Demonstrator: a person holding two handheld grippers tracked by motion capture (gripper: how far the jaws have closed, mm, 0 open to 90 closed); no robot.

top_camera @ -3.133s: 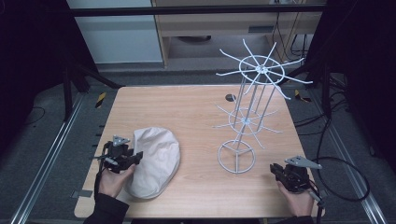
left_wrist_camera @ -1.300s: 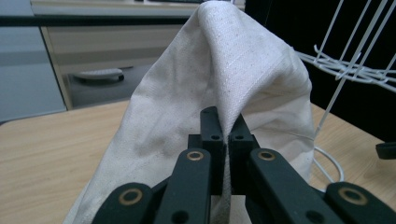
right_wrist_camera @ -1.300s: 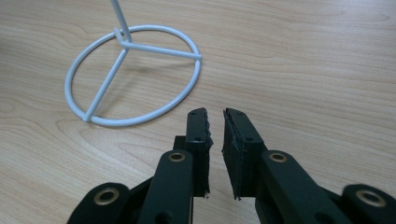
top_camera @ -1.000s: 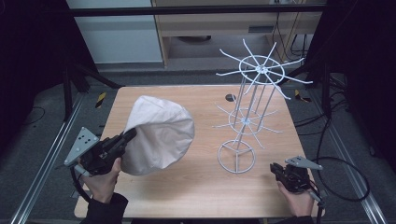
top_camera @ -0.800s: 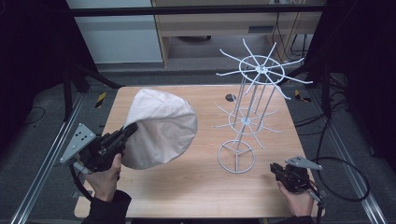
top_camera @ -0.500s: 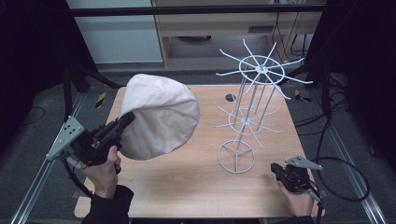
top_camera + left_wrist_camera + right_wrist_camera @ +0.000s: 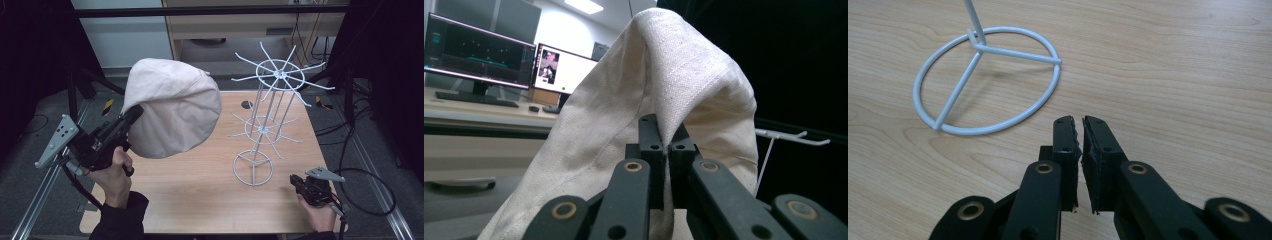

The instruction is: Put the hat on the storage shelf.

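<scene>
A cream cloth cap (image 7: 172, 115) hangs in the air over the left part of the wooden table (image 7: 200, 200). My left gripper (image 7: 135, 112) is shut on its edge. In the left gripper view the cloth (image 7: 664, 75) drapes over my left gripper (image 7: 667, 137), pinched between the pads. A white wire stand (image 7: 272, 100) with spoked arms rises at the right of the table. My right gripper (image 7: 295, 181) rests low at the front right corner. Its jaws have just been closing; my right gripper (image 7: 1082, 125) is shut with nothing between the pads, a short way from the stand's ring base (image 7: 975, 44).
A small dark hole (image 7: 246, 105) marks the table's far side behind the stand. Metal rails (image 7: 45, 200) run along both sides of the table. Monitors (image 7: 479, 50) stand on a desk beyond the cap. One stand arm (image 7: 789, 137) reaches out right of the cloth.
My left gripper has risen with the cap, which now hangs higher and farther back over the table. The right hand has stayed where it was.
</scene>
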